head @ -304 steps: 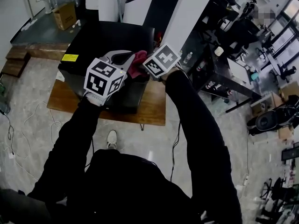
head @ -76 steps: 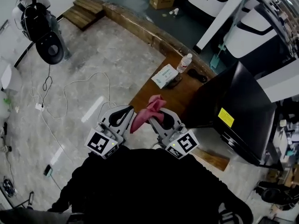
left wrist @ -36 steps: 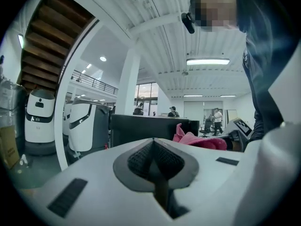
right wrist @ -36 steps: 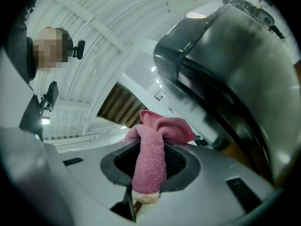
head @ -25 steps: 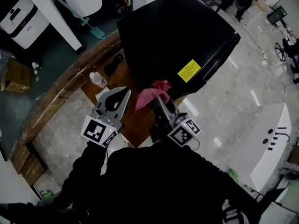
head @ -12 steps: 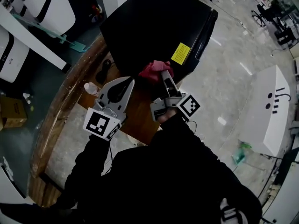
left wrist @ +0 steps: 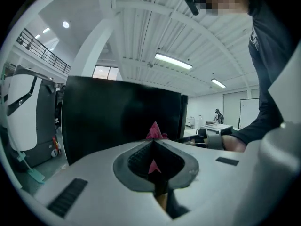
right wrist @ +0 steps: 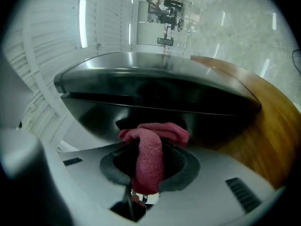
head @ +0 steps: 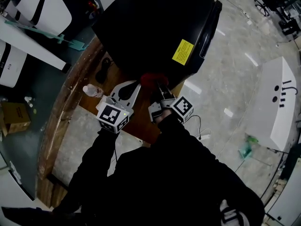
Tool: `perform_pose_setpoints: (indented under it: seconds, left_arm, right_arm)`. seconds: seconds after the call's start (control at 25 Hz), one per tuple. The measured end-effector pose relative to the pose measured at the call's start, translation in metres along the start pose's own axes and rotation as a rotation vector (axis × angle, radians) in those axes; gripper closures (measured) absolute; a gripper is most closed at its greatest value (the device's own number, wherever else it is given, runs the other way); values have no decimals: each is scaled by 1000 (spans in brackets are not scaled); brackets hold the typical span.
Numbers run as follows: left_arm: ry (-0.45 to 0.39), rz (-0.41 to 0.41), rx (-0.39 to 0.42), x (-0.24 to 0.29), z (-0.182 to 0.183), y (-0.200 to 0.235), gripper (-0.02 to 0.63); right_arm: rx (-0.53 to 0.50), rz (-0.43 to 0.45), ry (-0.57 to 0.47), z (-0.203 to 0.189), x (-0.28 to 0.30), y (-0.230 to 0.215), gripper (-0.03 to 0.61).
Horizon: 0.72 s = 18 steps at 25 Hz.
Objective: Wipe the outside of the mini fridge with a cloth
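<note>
Holding cloth (head: 151, 78) at fridge (head: 150, 27) side in clamped right gripper (head: 160, 85).
With left gripper (head: 134, 85) shut and empty, likely needs flat contact and firm, overlapping strokes.

A lab hall (high ribbed ceiling (left wrist: 141, 27), strip lights (left wrist: 173, 61)): white machine housings (head: 44, 13), polished floor (head: 235, 74)

Black long sleeves (head: 92, 166), black top (head: 162, 185). Pale grey shells (left wrist: 89, 171) on left gripper (head: 134, 85), right gripper (head: 161, 89); dark ribbed pads (left wrist: 138, 157) inside jaws; dark slot (left wrist: 67, 197) either side of jaws; black-and-white marker cube (head: 114, 117) behind jaws.
</note>
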<state>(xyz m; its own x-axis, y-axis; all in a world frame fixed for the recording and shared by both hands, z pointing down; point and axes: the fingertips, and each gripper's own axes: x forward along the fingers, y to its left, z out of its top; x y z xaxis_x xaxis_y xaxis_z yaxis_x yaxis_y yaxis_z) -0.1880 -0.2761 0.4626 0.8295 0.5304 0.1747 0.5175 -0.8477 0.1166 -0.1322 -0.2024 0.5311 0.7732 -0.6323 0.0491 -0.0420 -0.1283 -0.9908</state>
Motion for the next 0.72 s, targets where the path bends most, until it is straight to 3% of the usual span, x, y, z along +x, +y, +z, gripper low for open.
perform_pose_setpoints:
  seconds: [0.16,0.72]
  left_arm:
    - [88,-7,-42,23,-47,8,607]
    - [433,18,-168,79,-220,34,607]
  right_arm:
    - [12,-94,28,-8,3,-44,476]
    - [12,-280,132,-17,12,-210,476]
